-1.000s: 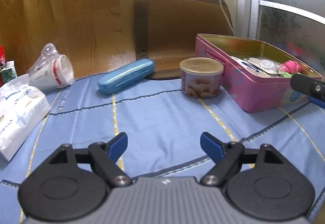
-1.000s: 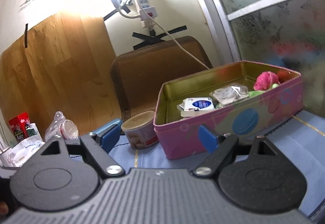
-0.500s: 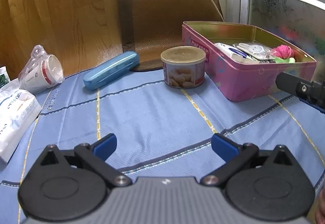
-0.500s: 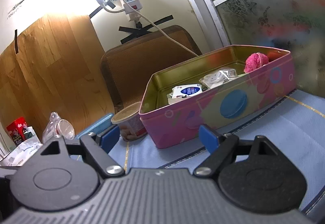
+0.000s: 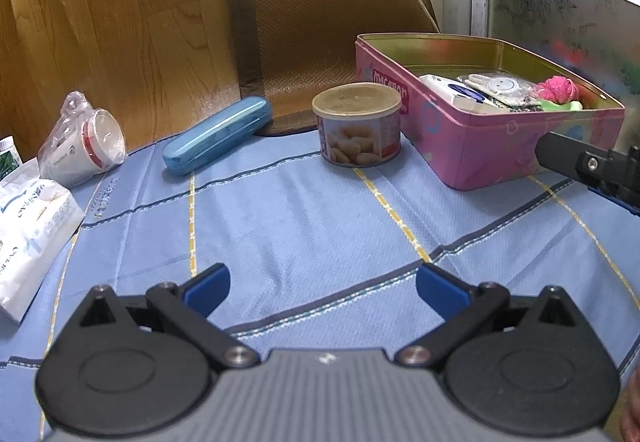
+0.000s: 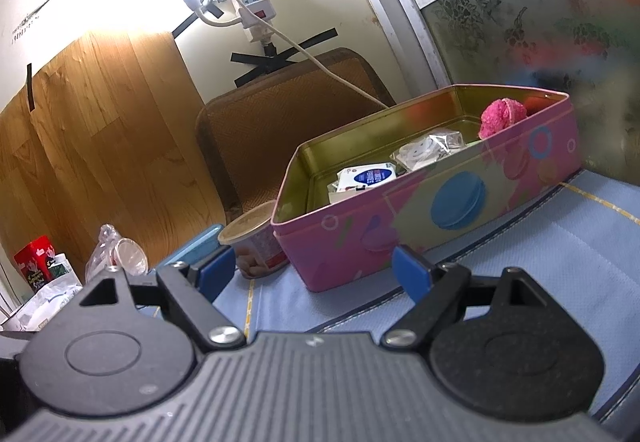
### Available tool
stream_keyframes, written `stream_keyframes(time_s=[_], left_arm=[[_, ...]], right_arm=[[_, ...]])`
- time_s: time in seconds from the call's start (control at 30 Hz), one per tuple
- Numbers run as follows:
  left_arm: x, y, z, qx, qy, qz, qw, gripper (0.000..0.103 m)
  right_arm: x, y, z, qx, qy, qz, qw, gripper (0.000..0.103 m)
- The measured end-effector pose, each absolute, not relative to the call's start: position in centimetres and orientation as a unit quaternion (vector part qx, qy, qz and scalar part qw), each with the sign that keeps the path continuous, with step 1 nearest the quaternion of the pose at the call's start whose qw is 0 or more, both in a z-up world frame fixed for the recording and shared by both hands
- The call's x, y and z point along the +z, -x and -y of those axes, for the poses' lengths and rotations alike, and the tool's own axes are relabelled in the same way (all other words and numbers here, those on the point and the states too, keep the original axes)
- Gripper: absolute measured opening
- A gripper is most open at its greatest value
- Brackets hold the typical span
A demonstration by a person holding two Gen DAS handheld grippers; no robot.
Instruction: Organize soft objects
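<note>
A pink tin box (image 5: 492, 145) (image 6: 452, 209) stands open on the blue cloth. Inside lie a pink fluffy ball (image 5: 558, 89) (image 6: 502, 115), a white packet with a blue label (image 5: 456, 91) (image 6: 368, 177) and a clear wrapped packet (image 5: 500, 85) (image 6: 428, 147). My left gripper (image 5: 322, 288) is open above bare cloth, well short of the tin, with nothing between its fingers. My right gripper (image 6: 316, 272) is open and empty too, low in front of the tin's near wall. Part of its black frame also shows at the right edge of the left wrist view.
A round can (image 5: 358, 123) (image 6: 256, 242) stands left of the tin. A blue glasses case (image 5: 216, 137), a bagged paper cup (image 5: 82, 145) (image 6: 120, 254) and a white wipes pack (image 5: 28, 222) lie further left. A brown cushion (image 5: 328, 37) leans on the wall behind. A red box (image 6: 36, 262) stands far left.
My left gripper's jaws have spread wider, and its view has shifted, so the tin and can sit further left and the tin's inside shows more. My right gripper has rolled slightly.
</note>
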State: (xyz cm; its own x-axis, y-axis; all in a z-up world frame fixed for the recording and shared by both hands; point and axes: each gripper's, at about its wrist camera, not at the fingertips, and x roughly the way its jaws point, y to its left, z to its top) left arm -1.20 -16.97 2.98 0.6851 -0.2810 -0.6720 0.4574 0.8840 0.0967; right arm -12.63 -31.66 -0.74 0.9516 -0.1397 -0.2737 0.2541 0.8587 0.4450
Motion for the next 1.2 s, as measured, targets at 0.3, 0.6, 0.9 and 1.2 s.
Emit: stream_keyframes(time_s=[0.3,0.6,0.9,1.2], left_arm=[[2.8,1.1,16.6,-0.208,-0.126,-0.343,0.907,0.103],[2.5,1.1,16.4,-0.199,-0.131,-0.342,0.909,0.103],[2.2,0.7,15.5,-0.184,-0.132,-0.343,0.912,0.103],[1.7,-0.2,13.4,-0.168,-0.123,-0.338,0.918,0.103]], right_arm=[[-0.7,12.7,31.7,-0.103,-0.245,-0.115,0.957,0.088],[-0.8,12.4,31.5,-0.097,-0.241,-0.121,0.958,0.088],[-0.6,12.3,31.1,-0.093,-0.232,-0.117,0.961,0.088],[-0.5,11.9,29.9,-0.085,-0.215,-0.125,0.965,0.088]])
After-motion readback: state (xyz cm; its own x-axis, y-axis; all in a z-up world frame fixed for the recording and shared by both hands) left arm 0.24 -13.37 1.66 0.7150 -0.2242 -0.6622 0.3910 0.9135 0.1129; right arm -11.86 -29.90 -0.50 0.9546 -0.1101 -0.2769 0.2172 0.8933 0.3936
